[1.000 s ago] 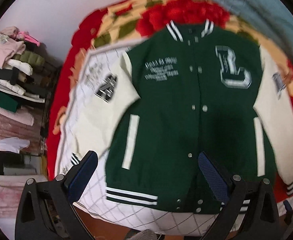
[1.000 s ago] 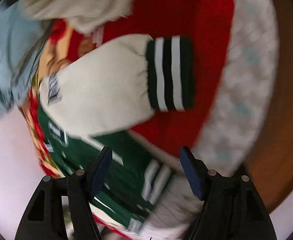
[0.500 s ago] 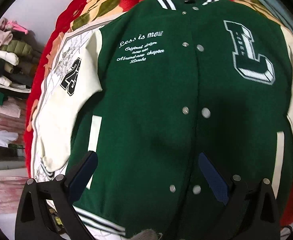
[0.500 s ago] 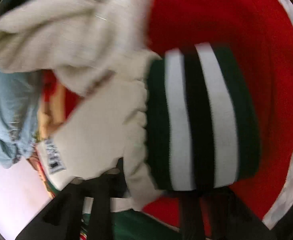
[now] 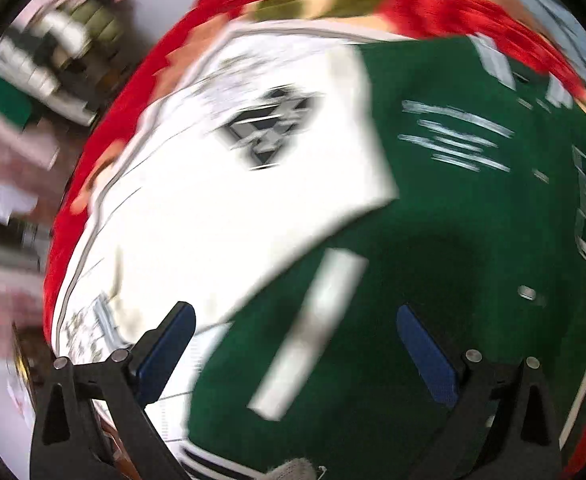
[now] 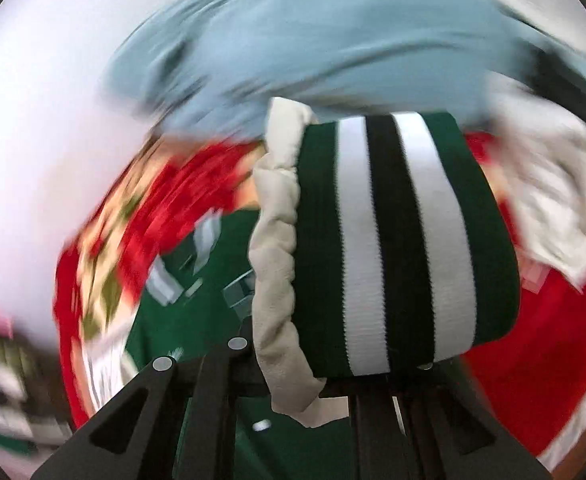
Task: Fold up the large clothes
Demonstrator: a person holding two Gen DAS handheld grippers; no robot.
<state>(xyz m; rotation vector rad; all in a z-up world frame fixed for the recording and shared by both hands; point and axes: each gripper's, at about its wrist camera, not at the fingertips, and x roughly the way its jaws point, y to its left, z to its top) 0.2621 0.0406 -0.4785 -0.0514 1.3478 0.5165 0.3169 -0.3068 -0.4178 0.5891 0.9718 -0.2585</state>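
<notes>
A green varsity jacket (image 5: 433, 240) with cream sleeves lies face up on the bed. My left gripper (image 5: 293, 312) hangs open above its lower left front, beside the cream left sleeve (image 5: 233, 220) with the dark number patch (image 5: 269, 132); nothing is between its pads. In the right wrist view, the striped green, white and black cuff (image 6: 393, 240) of the other sleeve fills the middle. My right gripper (image 6: 333, 376) is closing its jaws on that cuff and holds it up over the jacket body (image 6: 181, 320). Its fingertips are hidden under the cloth.
The jacket rests on a white quilted sheet (image 5: 85, 332) over a red floral blanket (image 5: 105, 152). A light blue garment (image 6: 313, 40) and a white one (image 6: 553, 208) lie at the bed's far side. Shelves with folded clothes (image 5: 53, 40) stand to the left.
My left gripper swept left and lower, from the jacket's middle toward its left sleeve. My right gripper shut on the striped cuff, rolled, and carried it up over the jacket.
</notes>
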